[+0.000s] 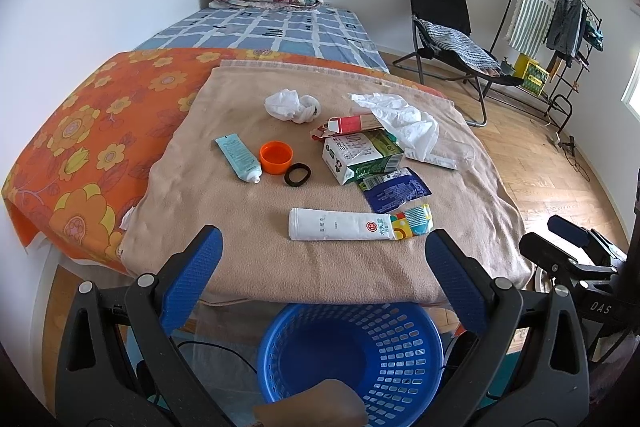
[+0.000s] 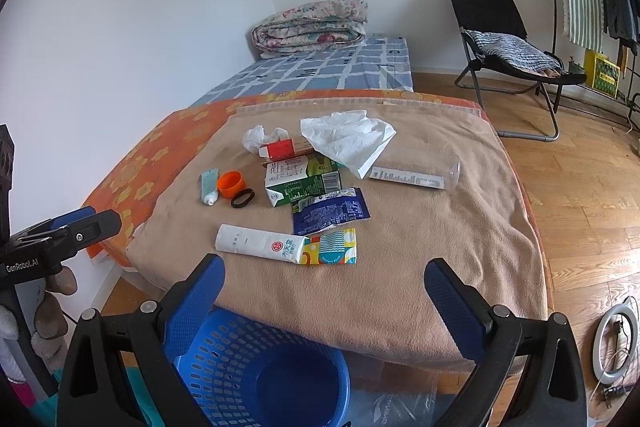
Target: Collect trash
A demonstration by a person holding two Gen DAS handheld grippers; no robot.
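Blue fingers of left gripper [image 1: 324, 263] and right gripper [image 2: 324, 287] wide open, holding nothing, trash like the white tube [image 1: 334, 225] just ahead, blue basket [image 1: 352, 355] below; slippery, could have dropped outside.

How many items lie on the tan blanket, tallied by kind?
Tissues or paper wads: 2
Cartons or boxes: 2
Tubes: 2
Wrappers: 2
Orange cap: 1
Black ring: 1
Clear plastic tube: 1
Total: 11
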